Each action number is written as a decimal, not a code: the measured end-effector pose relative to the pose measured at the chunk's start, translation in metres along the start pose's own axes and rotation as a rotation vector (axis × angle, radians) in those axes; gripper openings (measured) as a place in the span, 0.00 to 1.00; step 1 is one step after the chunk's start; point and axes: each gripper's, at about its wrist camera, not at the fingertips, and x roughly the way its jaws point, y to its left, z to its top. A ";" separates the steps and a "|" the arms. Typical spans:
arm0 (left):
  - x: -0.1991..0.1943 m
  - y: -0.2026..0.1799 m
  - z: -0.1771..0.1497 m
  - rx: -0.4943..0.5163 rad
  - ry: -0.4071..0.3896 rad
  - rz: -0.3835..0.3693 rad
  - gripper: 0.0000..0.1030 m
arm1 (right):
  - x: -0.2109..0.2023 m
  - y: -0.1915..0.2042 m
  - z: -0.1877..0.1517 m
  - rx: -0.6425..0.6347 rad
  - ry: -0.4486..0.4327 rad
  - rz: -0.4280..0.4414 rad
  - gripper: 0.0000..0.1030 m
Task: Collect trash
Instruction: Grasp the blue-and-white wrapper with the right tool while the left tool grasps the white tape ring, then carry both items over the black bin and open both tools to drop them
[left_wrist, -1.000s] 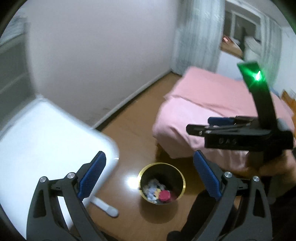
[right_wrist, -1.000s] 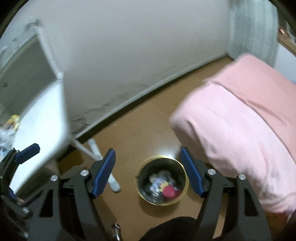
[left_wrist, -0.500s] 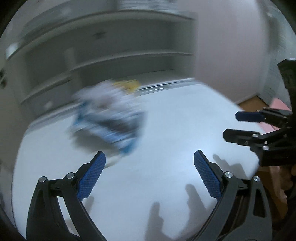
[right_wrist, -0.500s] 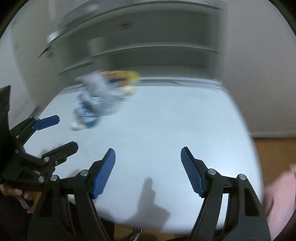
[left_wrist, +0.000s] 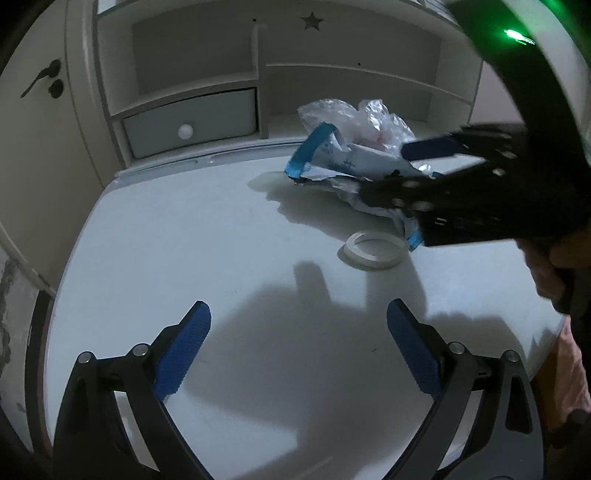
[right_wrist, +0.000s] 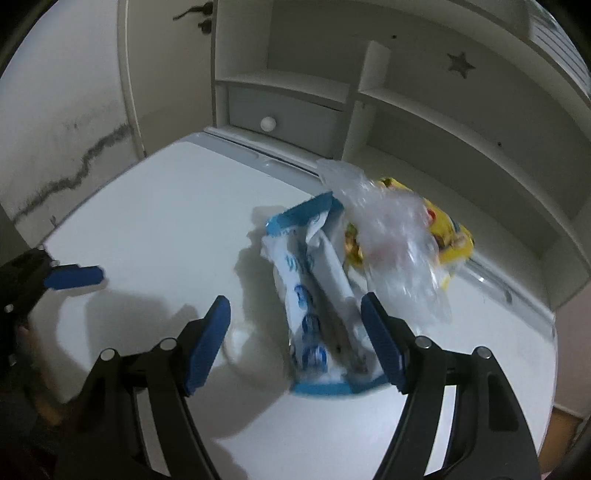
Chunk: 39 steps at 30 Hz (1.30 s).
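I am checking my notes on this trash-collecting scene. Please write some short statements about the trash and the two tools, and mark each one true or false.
1. The right tool is open, with the blue-and-white wrapper lying between its fingers. True.
2. The left tool is shut on a tape ring. False: it is open and holds nothing; the tape ring lies on the white table.
3. A yellow packet lies behind the clear plastic bag. True.
4. The small drawer is pulled open. False: it is closed.
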 end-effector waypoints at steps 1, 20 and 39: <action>0.006 -0.004 0.002 0.011 0.007 -0.010 0.91 | 0.008 -0.001 0.003 -0.003 0.008 -0.002 0.69; 0.057 -0.044 0.036 0.114 0.109 -0.091 0.90 | -0.028 -0.033 -0.009 0.126 -0.054 0.080 0.17; 0.039 -0.093 0.035 0.139 0.053 -0.036 0.51 | -0.110 -0.091 -0.107 0.328 -0.085 -0.003 0.17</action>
